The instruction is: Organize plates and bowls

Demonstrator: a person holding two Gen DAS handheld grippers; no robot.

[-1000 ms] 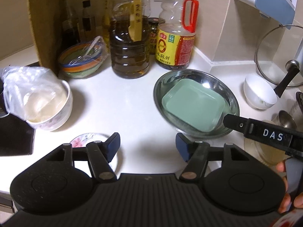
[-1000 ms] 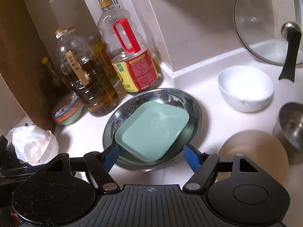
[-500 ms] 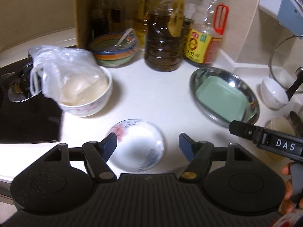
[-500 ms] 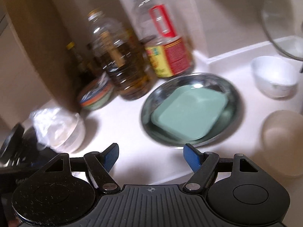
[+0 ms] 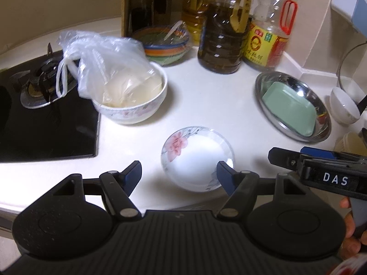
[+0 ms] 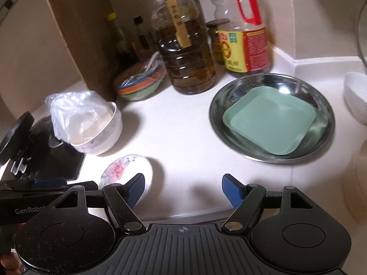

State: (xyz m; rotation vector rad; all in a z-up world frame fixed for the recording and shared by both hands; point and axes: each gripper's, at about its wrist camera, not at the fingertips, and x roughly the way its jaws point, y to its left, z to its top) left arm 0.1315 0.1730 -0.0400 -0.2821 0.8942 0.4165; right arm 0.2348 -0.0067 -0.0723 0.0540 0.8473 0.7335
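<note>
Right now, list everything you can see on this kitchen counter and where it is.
Floral dish: one, white with pink flower, near counter edge, in front of left gripper.
Floral bowl: one, white, beside the stove, a clear plastic bag in it.
Steel plate: one, silver, right of centre, holding one green square plate.
Striped bowl: one, orange, blue and green, under plastic film, by the bottles.
Oil bottles: two large ones, amber and red-labelled; smaller ones behind.
White bowl: one, far right.
Gas stove: black, left.
Left gripper: open, empty.
Right gripper: open, empty.
</note>
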